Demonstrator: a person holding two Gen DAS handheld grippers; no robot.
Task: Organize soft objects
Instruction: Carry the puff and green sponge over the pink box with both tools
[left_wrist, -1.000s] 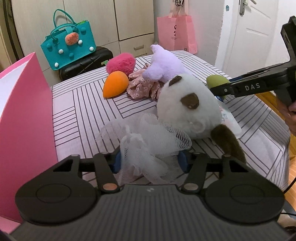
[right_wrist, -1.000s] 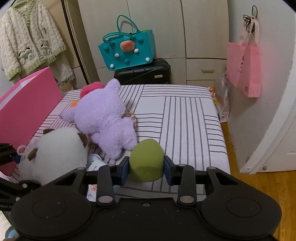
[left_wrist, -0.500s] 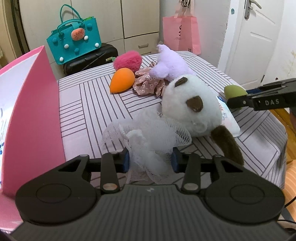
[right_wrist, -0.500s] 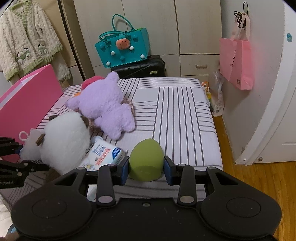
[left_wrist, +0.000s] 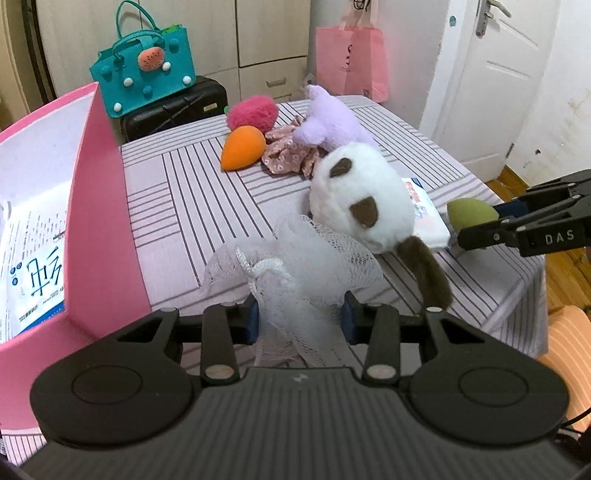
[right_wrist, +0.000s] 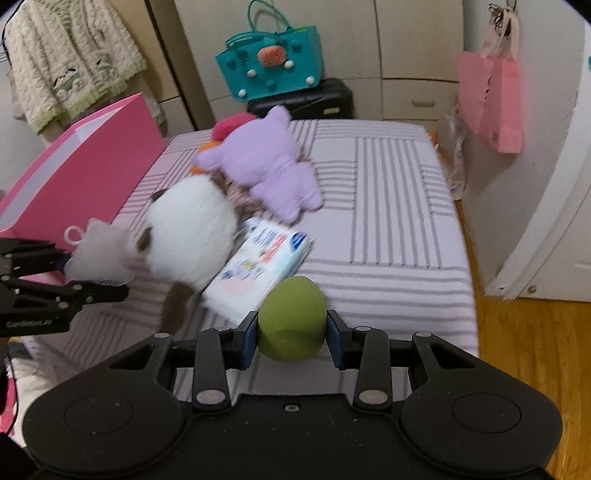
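Left wrist view shows our left tongs (left_wrist: 299, 319) pinching the white mesh bath puff (left_wrist: 295, 266) between their blue pads, having just been closing on it; the puff hangs just beside the open pink box (left_wrist: 99, 229), which stands at the left of the striped counter (left_wrist: 192, 192); inside the box we see only printed paper or a packet, and whether any soft thing lies in there already we cannot tell. Our right tongs (right_wrist: 291, 334) are pressed onto the green sponge egg (right_wrist: 291, 323), held above the near edge of the counter, well apart from the box.

So we judge the task early: two things are in hand and neither is put away yet. Left lying on the counter are the white plush with brown patches (left_wrist: 360, 203), the purple plush (left_wrist: 332, 123), the orange sponge egg (left_wrist: 243, 147), the pink fuzzy ball (left_wrist: 253, 112), the flowered cloth scrunchie (left_wrist: 290, 157) tucked against the purple plush, and a tissue pack (right_wrist: 262, 264) half under the white plush; each of these probably wants its own trip to the box, and the puff looks nearest to going in first.
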